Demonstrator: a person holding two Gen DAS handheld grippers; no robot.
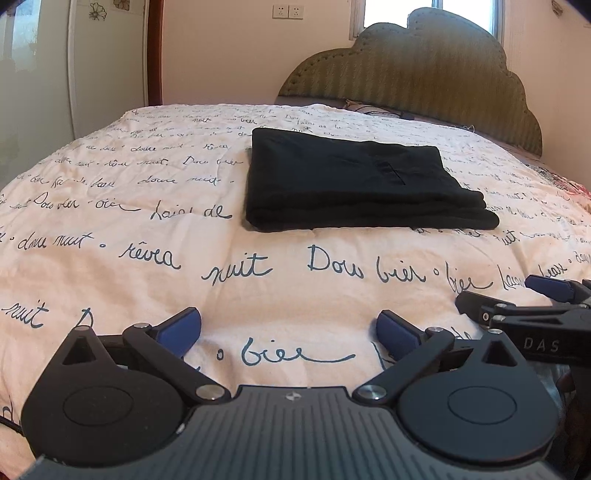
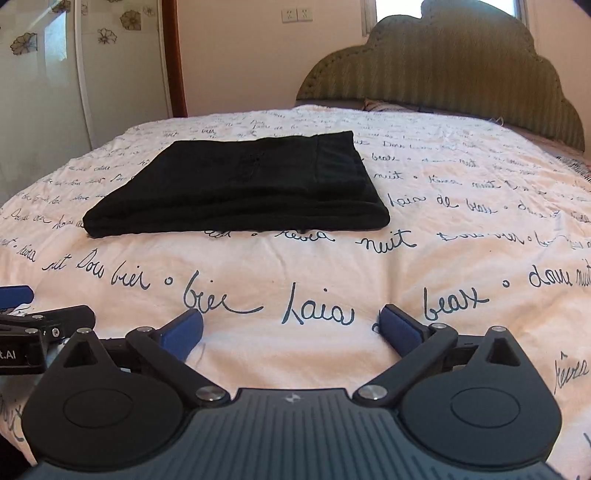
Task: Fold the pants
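Black pants (image 1: 354,184) lie folded into a flat rectangle on the bed; the right wrist view shows the pants (image 2: 243,188) left of centre. My left gripper (image 1: 288,330) is open, its blue pads wide apart over bare quilt, well short of the pants. My right gripper (image 2: 291,330) is open too, with nothing between its pads, also short of the pants. The right gripper (image 1: 546,295) shows at the right edge of the left wrist view. At the left edge of the right wrist view sits part of the left gripper's arm (image 2: 40,319).
A white quilt (image 1: 147,258) printed with dark script covers the bed (image 2: 443,240). A green padded headboard (image 1: 424,74) stands behind, under a window. A white cabinet (image 2: 44,92) with flower decals is at the left, wall sockets (image 1: 288,12) above.
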